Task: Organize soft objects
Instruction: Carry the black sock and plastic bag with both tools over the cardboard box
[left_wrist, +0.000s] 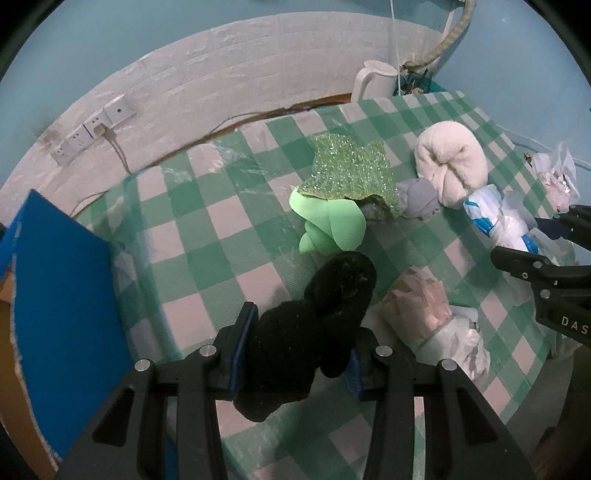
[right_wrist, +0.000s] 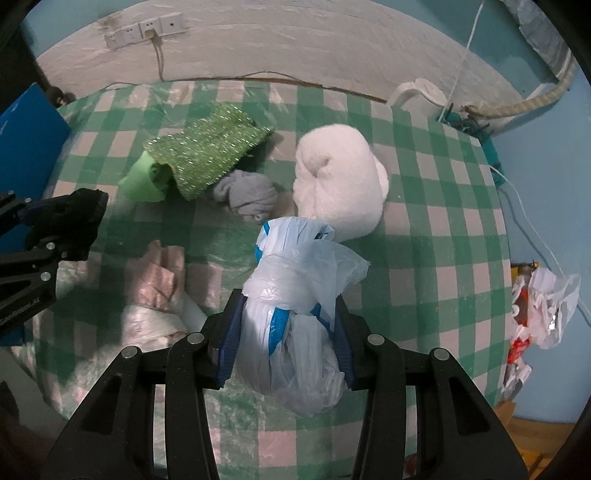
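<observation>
Left gripper (left_wrist: 299, 354) pinching black sock (left_wrist: 317, 317), bottom center; right gripper (right_wrist: 286, 339) clamped on one plastic bag (right_wrist: 295, 314), lower middle. One white towel (right_wrist: 340, 188), one grey sock (right_wrist: 247, 195) above.

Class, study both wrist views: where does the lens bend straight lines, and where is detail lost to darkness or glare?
Left wrist view: the wall arches, and the black cloth is too dark for detail. Right wrist view: the checked tablecloth bulges into a dome, and the plastic bag glares white.

Black fuzzy cloth (left_wrist: 314, 325) and crumpled white-blue plastic bag (right_wrist: 295, 321), each pinched between jaws above checkered tablecloth (right_wrist: 443, 221).
</observation>
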